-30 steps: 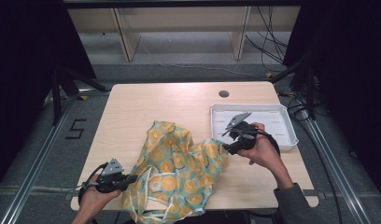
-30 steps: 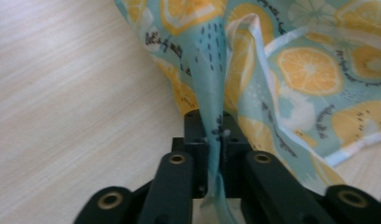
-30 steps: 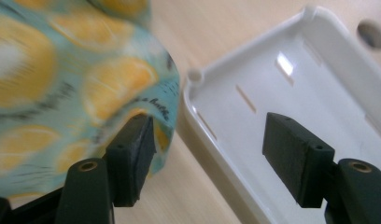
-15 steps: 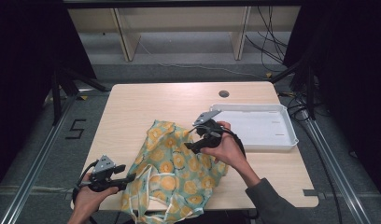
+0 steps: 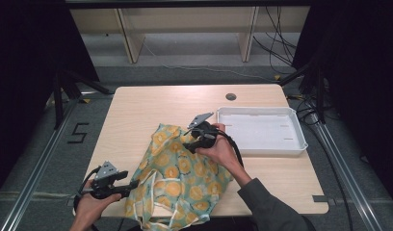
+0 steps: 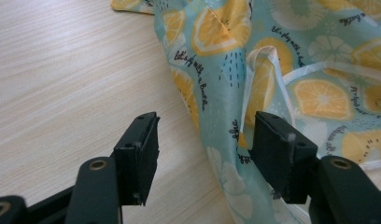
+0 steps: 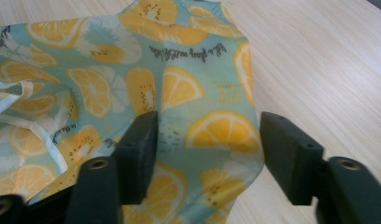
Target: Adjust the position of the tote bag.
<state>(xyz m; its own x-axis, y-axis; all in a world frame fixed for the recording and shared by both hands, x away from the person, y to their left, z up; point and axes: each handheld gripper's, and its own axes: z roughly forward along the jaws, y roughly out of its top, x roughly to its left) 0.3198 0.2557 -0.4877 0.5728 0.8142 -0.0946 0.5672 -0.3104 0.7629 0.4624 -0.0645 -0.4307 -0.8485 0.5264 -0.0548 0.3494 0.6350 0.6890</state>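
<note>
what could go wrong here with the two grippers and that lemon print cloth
1. The right gripper has just been closing, but its jaws stand apart over a fold of the lemon print cloth; it may pinch several layers or slip off.
2. The left gripper has just opened beside the cloth's edge, with a white strap close by; closing could snag the strap instead.
3. The cloth hangs over the near edge of the table and could slide off.

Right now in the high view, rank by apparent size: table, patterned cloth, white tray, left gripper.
1. table, the largest by far
2. patterned cloth
3. white tray, somewhat smaller than the cloth, though it lies farther from the camera, so this is less sure
4. left gripper, the smallest
</note>
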